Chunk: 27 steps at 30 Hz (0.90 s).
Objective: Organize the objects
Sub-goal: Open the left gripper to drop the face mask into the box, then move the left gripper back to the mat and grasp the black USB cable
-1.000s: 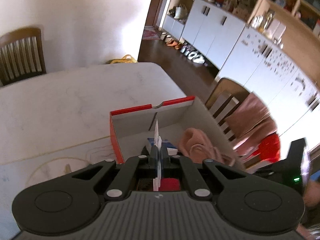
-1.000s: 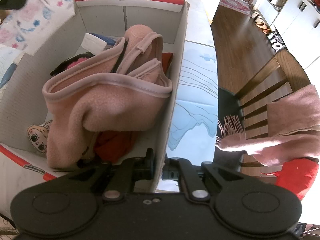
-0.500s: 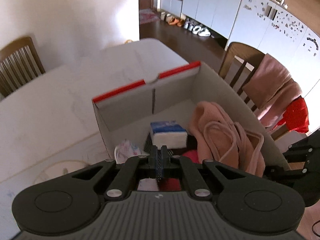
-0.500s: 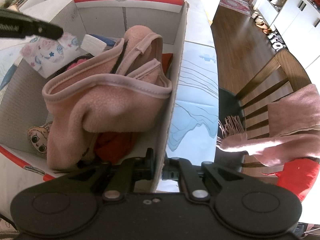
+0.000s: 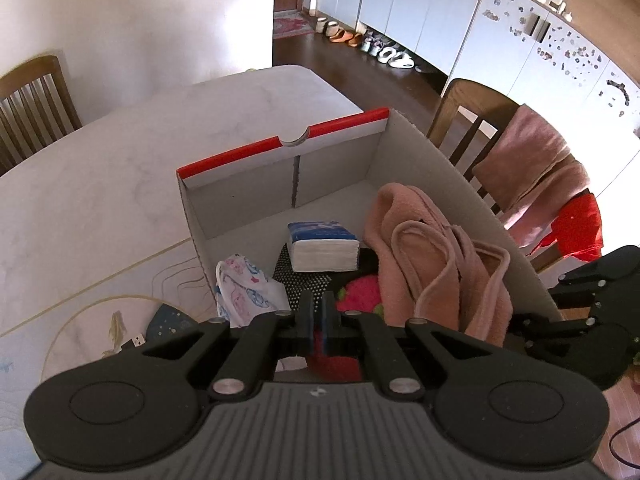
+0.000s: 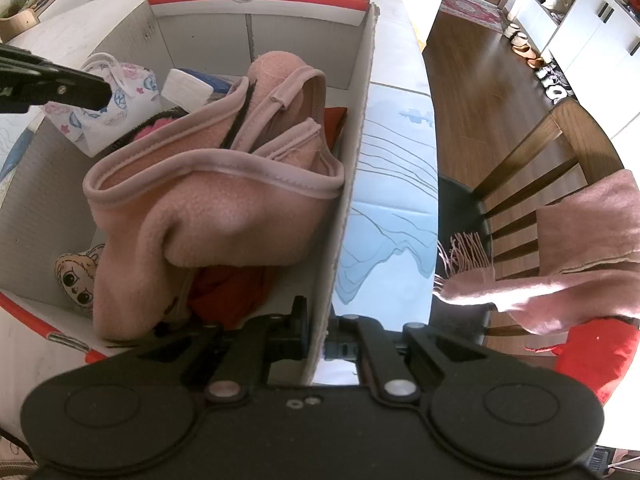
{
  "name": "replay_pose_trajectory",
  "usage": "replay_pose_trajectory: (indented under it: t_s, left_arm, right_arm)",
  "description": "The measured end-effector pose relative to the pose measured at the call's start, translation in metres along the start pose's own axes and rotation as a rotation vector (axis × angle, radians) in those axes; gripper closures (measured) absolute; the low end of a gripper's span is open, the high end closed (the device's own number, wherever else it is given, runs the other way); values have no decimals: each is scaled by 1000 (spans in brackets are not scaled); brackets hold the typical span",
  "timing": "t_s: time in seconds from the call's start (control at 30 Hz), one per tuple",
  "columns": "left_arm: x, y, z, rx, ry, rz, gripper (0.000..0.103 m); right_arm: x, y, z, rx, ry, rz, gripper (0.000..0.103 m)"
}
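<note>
A pale marble-patterned table [image 5: 120,168] carried a light mat printed with thin contour lines [image 6: 394,184], and a small USB plug [image 5: 132,341] lay on a second printed mat near the table's near edge. A wooden slat-back chair [image 5: 32,100] stood against the white wall [image 5: 140,16]. A second wooden chair [image 6: 532,168] stood at the table's other side, draped with a fringed pink scarf [image 6: 568,248] above a red garment [image 6: 592,354]. Beyond it ran dark wooden flooring [image 6: 476,80], a row of shoes [image 5: 372,42] lined up along white cabinets [image 5: 432,4], and a patterned red rug [image 6: 472,6] by the doorway.
</note>
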State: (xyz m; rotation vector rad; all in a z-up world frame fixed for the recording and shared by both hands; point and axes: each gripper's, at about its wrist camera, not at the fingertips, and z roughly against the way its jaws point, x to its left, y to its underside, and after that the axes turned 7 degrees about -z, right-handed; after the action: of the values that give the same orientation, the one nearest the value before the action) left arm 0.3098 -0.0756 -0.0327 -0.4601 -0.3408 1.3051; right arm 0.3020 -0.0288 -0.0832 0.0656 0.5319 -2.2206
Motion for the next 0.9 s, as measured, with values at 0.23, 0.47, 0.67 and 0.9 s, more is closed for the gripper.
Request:
replay_pose_trajectory:
  t_s: [0.23, 0.47, 0.67, 0.9]
  left_arm:
    - [1, 3, 8, -12, 13, 12, 99]
    - [7, 8, 21, -23, 18, 31, 98]
    - [18, 14, 41, -52, 27, 49, 98]
    - [44, 28, 71, -97, 12, 100, 76]
  right_arm:
    - [0, 0, 0, 0, -1, -1, 98]
    - [1, -1, 1, 0, 1, 0, 98]
    - [1, -1, 2, 1, 2, 2, 98]
    - [1, -1, 4, 2, 2, 2, 98]
